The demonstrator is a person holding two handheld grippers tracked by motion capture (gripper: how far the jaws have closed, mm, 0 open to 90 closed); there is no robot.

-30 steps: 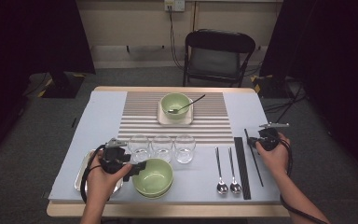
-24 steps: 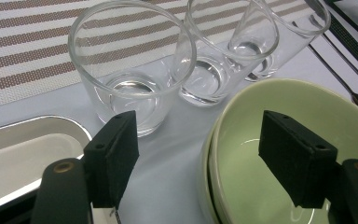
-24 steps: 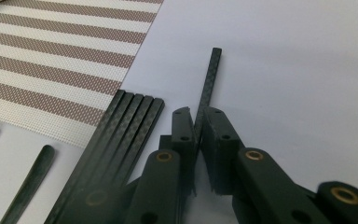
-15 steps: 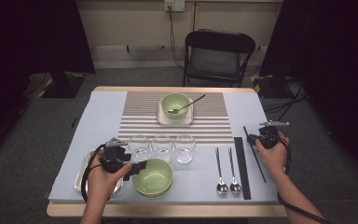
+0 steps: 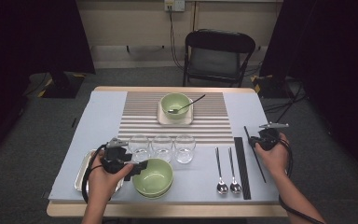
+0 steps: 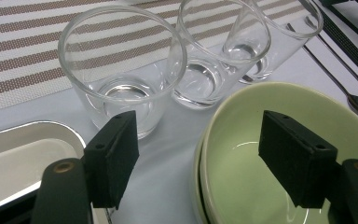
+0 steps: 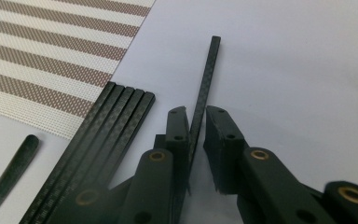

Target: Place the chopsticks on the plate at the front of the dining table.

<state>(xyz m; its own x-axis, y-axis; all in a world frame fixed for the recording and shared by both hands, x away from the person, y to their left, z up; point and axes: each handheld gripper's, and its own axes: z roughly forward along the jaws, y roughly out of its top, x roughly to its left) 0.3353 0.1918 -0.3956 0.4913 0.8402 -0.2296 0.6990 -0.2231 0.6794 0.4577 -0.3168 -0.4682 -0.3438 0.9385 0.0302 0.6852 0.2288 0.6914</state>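
stick [image 7: 200, 105] | between right claw [image 7: 196, 122] pads, just opening, small gap at 3 o'clock | left claw [image 6: 198, 151] spread wide over bowl [image 6: 256, 154] rim

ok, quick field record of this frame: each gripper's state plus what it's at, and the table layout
left gripper: open, one jaw over the stacked green bowls, one outside the rim
right gripper: jaws just been opening, single black chopstick between them, small gap on one side
beside it: chopstick bundle
glasses: three, empty, in a row
spoons: two, side by side
far bowl: on placemat, utensil in it
tray: under left hand
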